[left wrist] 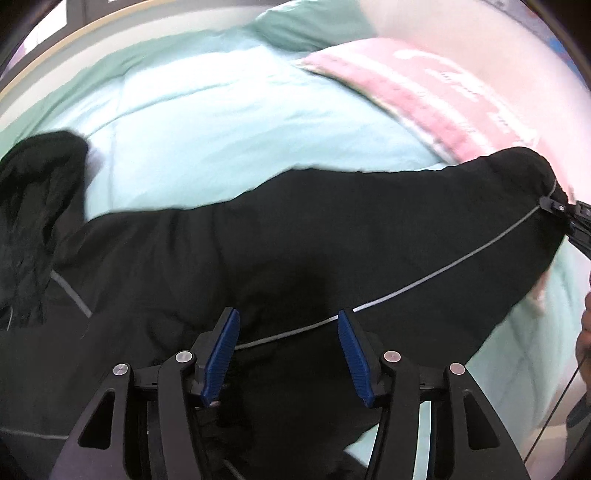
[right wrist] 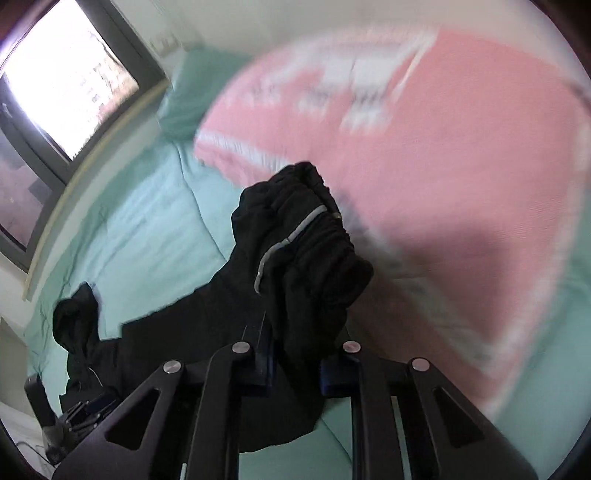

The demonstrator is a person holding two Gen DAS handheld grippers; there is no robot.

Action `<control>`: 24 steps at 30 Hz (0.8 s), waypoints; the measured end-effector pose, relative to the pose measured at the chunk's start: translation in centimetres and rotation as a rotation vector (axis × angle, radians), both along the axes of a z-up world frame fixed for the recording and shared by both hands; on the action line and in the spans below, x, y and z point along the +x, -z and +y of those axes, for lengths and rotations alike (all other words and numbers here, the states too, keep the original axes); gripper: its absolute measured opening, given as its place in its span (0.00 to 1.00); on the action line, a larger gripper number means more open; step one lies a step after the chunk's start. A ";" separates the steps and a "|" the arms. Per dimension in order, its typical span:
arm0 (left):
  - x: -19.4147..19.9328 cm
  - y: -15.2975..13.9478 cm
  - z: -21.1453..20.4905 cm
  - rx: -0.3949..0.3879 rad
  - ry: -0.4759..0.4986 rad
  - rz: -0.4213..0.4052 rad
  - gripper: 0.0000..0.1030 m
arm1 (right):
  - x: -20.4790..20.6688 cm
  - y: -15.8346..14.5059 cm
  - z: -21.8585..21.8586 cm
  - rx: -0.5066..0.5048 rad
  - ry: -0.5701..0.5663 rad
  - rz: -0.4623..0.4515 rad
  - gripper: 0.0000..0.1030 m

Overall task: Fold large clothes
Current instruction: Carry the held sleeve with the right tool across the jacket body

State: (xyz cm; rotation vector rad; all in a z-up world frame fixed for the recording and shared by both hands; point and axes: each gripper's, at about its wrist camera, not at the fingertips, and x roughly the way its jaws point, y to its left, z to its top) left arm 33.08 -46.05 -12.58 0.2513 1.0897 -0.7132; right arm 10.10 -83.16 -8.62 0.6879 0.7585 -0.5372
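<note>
A black garment [left wrist: 295, 240] with a thin grey stripe lies across the lower half of the left wrist view, spread over a bed [left wrist: 229, 122] covered in a pale green sheet. Its upper edge runs from the left of the frame, where a bunched end [left wrist: 40, 192] rises, to the far right, where the right tool [left wrist: 565, 214] pinches a corner of it. The left tool [left wrist: 288, 350] stands with its blue pads wide apart over the cloth, holding nothing. Above the garment's edge the sheet is bare up to the middle of the frame; a pink blanket [left wrist: 424, 88] fills the upper right and a green pillow [left wrist: 310, 26] sits at the top centre. In the right wrist view, the right tool [right wrist: 295, 373] is clamped on a gathered, elastic-edged bunch of the garment [right wrist: 306, 251], lifted above the bed [right wrist: 147, 229]. The rest of the cloth trails to the lower left. The blurred pink blanket [right wrist: 443, 147] takes the right side, a window [right wrist: 62, 85] the upper left, and the left tool [right wrist: 85, 410] shows at the lower left.
</note>
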 end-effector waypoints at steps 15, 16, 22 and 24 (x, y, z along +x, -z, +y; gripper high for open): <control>-0.4 2.8 -0.8 0.027 0.070 0.079 0.55 | -2.1 4.6 -2.8 0.136 0.052 0.100 0.23; -0.5 2.0 0.4 0.017 0.064 0.072 0.55 | -2.1 4.6 -2.8 0.137 0.056 0.105 0.23; -0.6 -2.1 8.4 -0.012 -0.019 0.004 0.55 | 0.2 1.0 1.3 0.054 0.012 0.062 0.18; -0.2 -2.8 11.9 -0.012 -0.076 0.001 0.55 | 1.5 -1.3 4.7 0.012 -0.032 0.044 0.17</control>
